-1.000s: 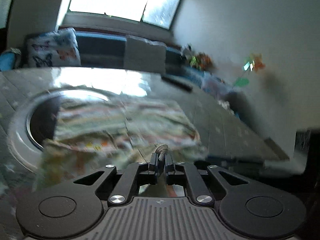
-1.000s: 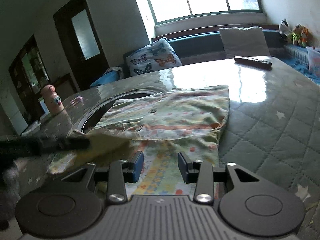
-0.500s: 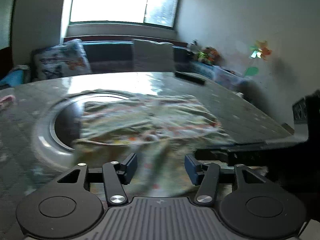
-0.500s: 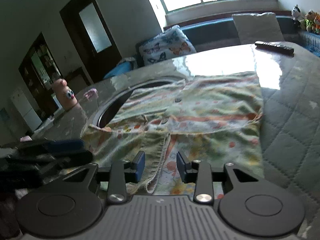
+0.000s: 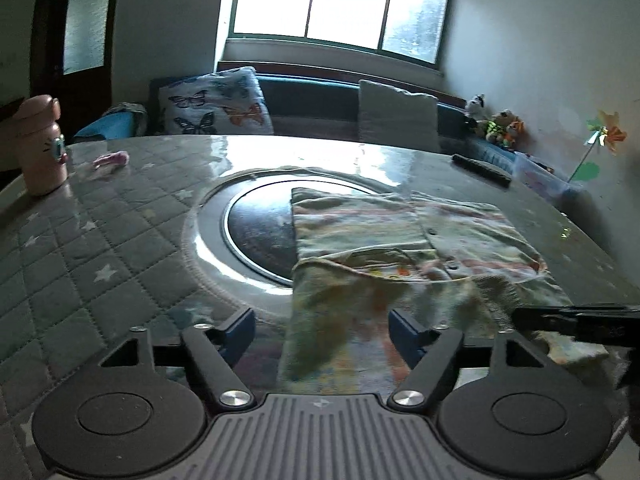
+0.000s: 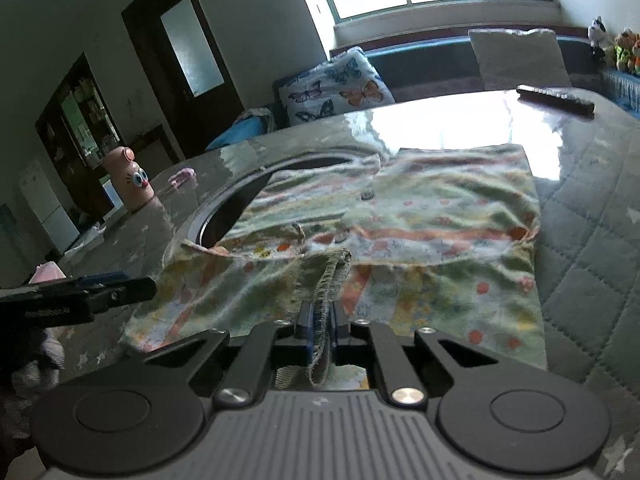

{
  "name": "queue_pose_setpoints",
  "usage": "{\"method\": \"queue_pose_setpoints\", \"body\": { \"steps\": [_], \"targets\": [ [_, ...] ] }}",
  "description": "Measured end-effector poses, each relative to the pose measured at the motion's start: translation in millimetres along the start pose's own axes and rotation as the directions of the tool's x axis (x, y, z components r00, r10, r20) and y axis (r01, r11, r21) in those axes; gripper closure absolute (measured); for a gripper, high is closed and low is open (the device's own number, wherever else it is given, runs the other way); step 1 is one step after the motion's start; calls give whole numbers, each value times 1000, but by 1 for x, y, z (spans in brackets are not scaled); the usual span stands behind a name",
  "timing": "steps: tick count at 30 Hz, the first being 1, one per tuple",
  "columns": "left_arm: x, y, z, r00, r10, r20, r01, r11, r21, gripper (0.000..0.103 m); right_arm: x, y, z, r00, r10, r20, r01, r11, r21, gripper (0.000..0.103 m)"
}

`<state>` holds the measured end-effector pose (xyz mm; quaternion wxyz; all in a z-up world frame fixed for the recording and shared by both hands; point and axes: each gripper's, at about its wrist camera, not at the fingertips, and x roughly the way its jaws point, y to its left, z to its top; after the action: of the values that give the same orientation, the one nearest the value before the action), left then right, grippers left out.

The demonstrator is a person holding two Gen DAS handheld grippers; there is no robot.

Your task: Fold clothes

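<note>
Two tongs: left tongs (image 5: 322,330) spread apart, right tongs (image 6: 320,330) clamped on floral garment (image 6: 420,236) hem; no legible writing.

Home living room: sofa (image 5: 312,96) with butterfly cushion (image 5: 214,106) stood under window (image 5: 340,4), plush toys (image 5: 496,124) on the ledge, quilted table (image 5: 100,236), remote (image 5: 482,170).

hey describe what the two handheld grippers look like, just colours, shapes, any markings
Both match: the left gripper and right gripper have matte black bodies with a grey ribbed centre panel, a round disc moulded on each side, black angled linkage arms with silver screw heads, and blue pads on the fingers. A small star-like mark sits at the panel's top edge. No cables or sleeves show.
</note>
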<state>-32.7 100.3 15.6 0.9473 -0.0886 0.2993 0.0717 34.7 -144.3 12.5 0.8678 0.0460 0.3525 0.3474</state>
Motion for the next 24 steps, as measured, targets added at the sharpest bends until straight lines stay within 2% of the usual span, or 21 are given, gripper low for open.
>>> {"method": "queue_pose_setpoints", "body": {
  "steps": [7,12,16,24],
  "targets": [
    [4,4,-1,1000,15,-2,-15,1000,0,21,-44,1,17,992,-52,113,55,998,-23,98],
    [13,3,-3,999,33,-17,-33,999,11,21,-44,-11,12,989,-108,101,109,994,-3,98],
    [19,2,-4,996,78,-32,-77,996,43,21,-34,-17,6,987,-147,72,148,989,-6,98],
    [27,10,-12,988,128,-88,-121,989,84,21,-21,-29,-5,985,-175,-3,175,985,-8,94]
  ]
}}
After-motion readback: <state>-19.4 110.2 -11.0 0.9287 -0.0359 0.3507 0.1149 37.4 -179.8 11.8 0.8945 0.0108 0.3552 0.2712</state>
